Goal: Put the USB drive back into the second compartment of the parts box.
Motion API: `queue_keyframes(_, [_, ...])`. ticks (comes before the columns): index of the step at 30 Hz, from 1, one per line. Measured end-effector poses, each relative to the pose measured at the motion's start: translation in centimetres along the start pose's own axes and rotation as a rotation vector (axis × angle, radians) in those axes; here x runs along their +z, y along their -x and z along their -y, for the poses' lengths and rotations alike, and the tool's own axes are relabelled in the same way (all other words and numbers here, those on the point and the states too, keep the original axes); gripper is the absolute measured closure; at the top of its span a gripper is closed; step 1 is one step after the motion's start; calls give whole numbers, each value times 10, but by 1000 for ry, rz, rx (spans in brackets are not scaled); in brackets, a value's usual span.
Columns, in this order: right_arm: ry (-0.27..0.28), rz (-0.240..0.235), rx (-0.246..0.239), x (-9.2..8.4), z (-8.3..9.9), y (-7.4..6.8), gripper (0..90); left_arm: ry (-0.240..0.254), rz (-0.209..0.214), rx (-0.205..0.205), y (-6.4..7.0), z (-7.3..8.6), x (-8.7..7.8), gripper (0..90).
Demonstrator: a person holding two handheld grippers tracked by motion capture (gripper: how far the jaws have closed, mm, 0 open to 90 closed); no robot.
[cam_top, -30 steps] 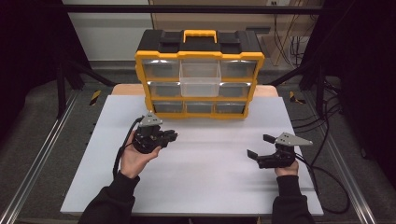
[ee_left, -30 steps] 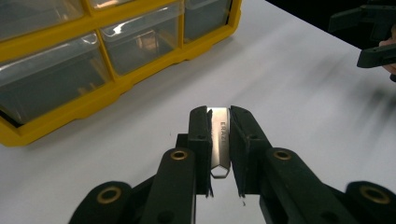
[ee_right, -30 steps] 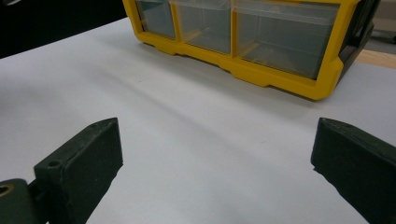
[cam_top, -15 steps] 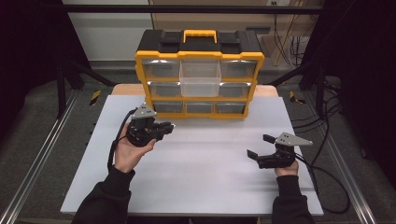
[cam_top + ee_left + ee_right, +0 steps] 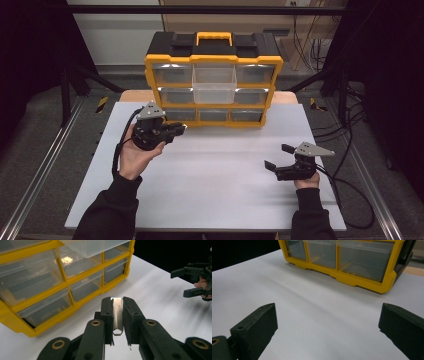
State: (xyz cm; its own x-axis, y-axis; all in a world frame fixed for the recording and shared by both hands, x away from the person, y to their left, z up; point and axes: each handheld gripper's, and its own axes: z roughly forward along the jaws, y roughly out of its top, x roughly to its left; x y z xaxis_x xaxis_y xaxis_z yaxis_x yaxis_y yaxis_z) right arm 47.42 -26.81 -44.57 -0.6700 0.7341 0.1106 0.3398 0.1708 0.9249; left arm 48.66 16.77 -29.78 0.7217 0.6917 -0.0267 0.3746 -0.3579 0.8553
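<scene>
Between the left tool's (image 5: 117, 315) clenched jaws sits a flat metal piece (image 5: 117, 315), possibly a blade, carried toward the yellow drawer organizer (image 5: 214, 87); next comes lifting it over the pulled-out drawer (image 5: 214, 85). Right tool (image 5: 280, 157) rests released on the worktop (image 5: 225, 185)

Bright tabletop, dark surroundings, soft focus

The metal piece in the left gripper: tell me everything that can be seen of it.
The metal piece is a thin, flat, silvery strip, shiny like steel, with faint stamped lettering too small to read. Its near end narrows to a point with a small hole. It stands on edge, clamped between the two black pads of the left gripper, which press its flat faces. It is held above the white table, in front of the yellow drawer organizer, touching neither.
</scene>
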Motion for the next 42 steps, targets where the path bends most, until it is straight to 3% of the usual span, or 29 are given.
queue_keyframes(42, [3,-2,-4,0,0,0,27,65,-9,46,3,-59,-19,792])
